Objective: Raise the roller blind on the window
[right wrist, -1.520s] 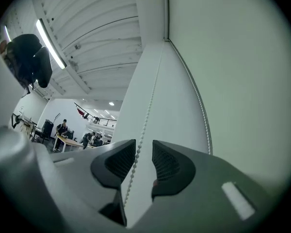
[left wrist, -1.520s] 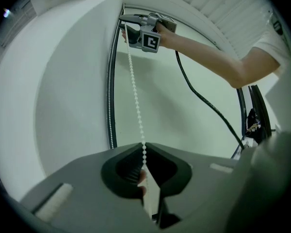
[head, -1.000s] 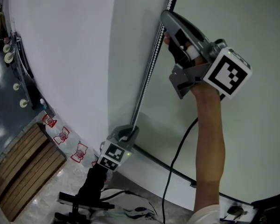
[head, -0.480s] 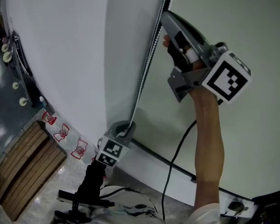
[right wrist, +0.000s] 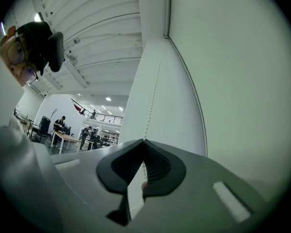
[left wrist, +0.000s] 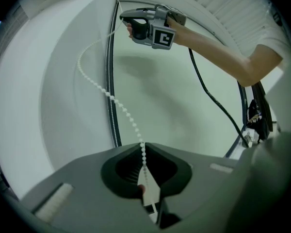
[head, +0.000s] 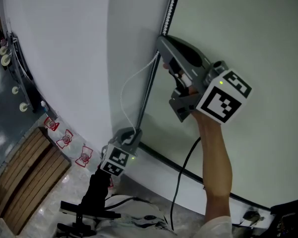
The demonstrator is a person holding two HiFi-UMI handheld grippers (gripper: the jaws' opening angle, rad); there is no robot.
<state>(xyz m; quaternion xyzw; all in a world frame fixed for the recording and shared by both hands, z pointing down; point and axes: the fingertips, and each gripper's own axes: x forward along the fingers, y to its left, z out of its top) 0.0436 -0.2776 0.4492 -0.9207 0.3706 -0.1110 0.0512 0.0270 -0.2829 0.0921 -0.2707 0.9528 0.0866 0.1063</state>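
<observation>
The roller blind is seen as a white sheet left of the dark side rail, and it appears still drawn far down. The bead chain is gripped twice beside that rail. The right tongs are clenched on it high up, and the left tongs are clenched on it near the rail's foot. A slack loop bulges between them onto the blind.

The step in hand is judged to be a hand-over-hand draw on the chain. Next, the lower grip would probably have to be let go and retaken above, or the slack taken up, with the chain kept close to the rail.

The full arc of slack from tongs to tongs is shown only in the left gripper view. Only in the right gripper view is the chain seen climbing straight from the tongs alongside the rail.
</observation>
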